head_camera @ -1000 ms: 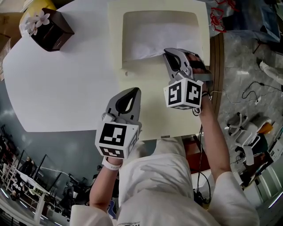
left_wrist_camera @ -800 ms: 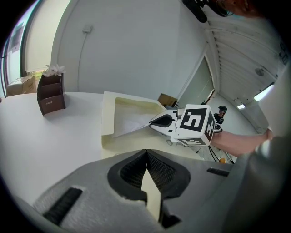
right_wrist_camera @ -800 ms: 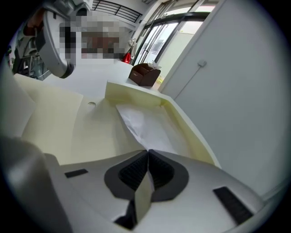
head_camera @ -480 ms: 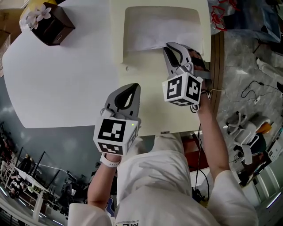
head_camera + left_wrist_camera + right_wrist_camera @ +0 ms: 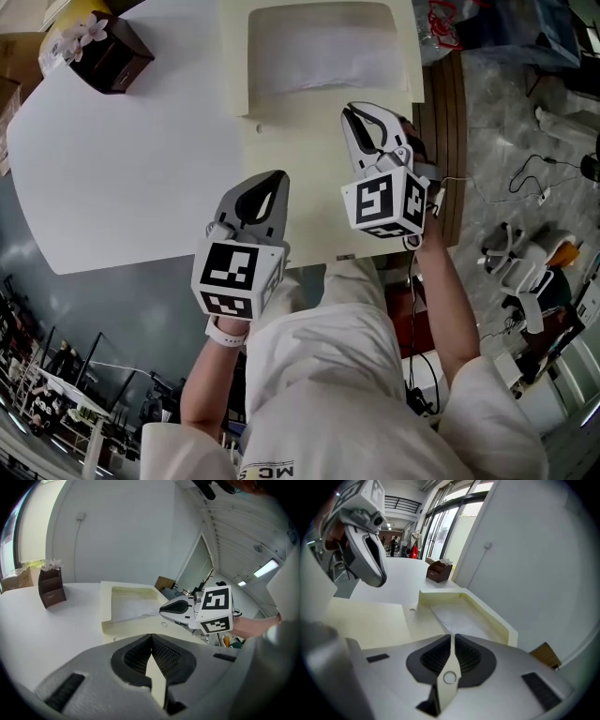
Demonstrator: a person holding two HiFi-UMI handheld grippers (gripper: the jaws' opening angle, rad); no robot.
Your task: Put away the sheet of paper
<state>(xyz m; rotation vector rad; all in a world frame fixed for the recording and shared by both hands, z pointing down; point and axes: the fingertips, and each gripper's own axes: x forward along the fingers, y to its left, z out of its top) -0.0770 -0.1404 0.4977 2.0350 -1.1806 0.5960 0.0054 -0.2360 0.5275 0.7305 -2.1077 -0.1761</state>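
Head view: the white sheet of paper (image 5: 323,61) lies flat inside the sunken recess at the far end of a cream tray (image 5: 300,164), held by neither tool. The right gripper (image 5: 362,112) hovers over the tray's flat near section, just short of the recess, its tip pointing toward the paper's near edge without touching it. The right gripper view shows its jaws pressed together with nothing between them, the paper (image 5: 461,618) resting ahead in the recess. The left gripper (image 5: 276,179) hangs nearer the person, over the tray's left edge where it meets the white table (image 5: 122,159). The left gripper view shows those jaws also clenched at the tips and empty, with the paper (image 5: 131,609) and the right gripper (image 5: 176,607) beyond. A dark brown holder (image 5: 105,54) topped with pale flowers stands at the table's far left corner, well apart from the tray.
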